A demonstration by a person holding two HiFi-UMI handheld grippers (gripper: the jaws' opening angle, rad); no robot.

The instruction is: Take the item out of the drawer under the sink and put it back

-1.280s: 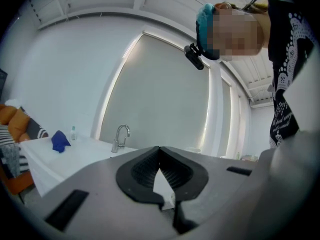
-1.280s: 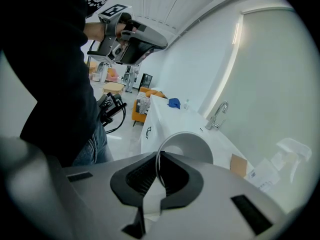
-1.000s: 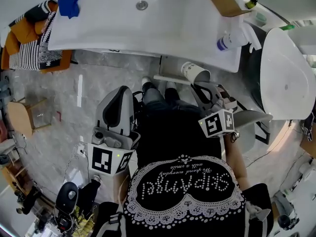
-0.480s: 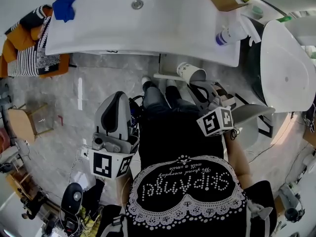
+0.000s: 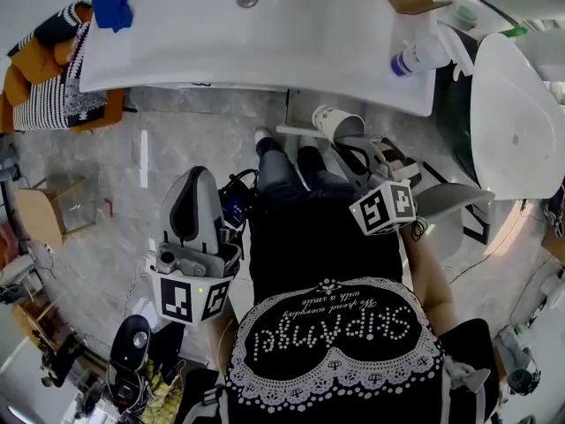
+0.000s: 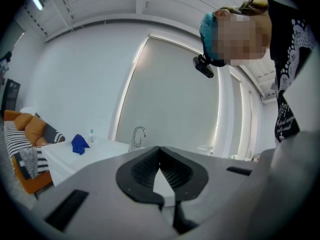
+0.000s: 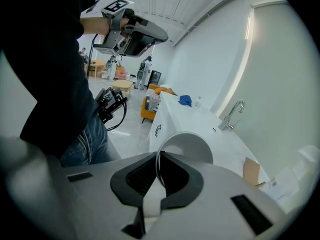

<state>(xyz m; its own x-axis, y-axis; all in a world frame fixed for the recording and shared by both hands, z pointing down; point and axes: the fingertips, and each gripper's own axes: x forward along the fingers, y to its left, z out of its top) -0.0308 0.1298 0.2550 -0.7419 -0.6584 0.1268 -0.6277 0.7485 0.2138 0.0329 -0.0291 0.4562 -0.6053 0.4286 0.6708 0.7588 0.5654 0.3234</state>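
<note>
While the right gripper pinches a half-hidden paper cup, the left gripper is closed, empty.

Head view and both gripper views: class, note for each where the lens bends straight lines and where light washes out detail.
Head view: the white counter bows along its front edge and is nearly washed out. Left gripper view: black corners ring the round image. Right gripper view: the ceiling lines curve; the paper cup in the right gripper is sharp.
</note>
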